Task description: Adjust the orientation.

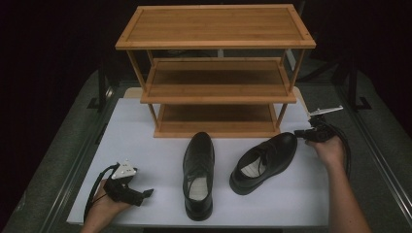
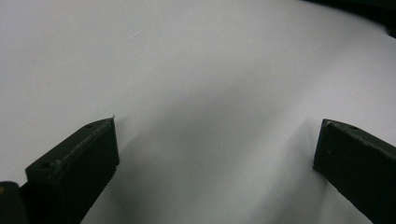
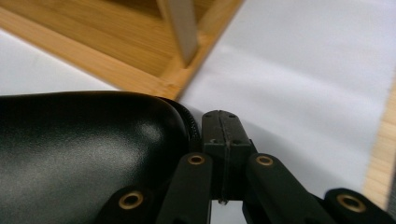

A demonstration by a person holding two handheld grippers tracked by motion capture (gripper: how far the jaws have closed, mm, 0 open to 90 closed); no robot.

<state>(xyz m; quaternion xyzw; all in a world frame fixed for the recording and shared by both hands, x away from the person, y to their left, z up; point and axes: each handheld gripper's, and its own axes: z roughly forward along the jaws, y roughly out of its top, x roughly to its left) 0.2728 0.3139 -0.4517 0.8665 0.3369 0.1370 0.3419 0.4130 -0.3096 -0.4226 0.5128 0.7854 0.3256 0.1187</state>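
Our right gripper (image 1: 302,132) sits closed, jaws pressed together with nothing between them, touching the toe of the right shoe (image 1: 265,161), which runs on the worktop (image 1: 145,155) toward seven o'clock. Our left gripper (image 1: 145,193), open, rests farther off.

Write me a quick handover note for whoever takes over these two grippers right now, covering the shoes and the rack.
Left gripper: open, holding nothing, low over the white table at the near left corner.
Right gripper: shut, holding nothing, its tip against the toe of the right shoe.
Things: the right shoe lies angled, toe toward the wooden rack. The left shoe stands straight, toe toward the rack's bottom shelf.
Done: no shoe is on the rack yet; all three shelves are bare.
Left: probably straighten the right shoe, then set both shoes on a shelf.
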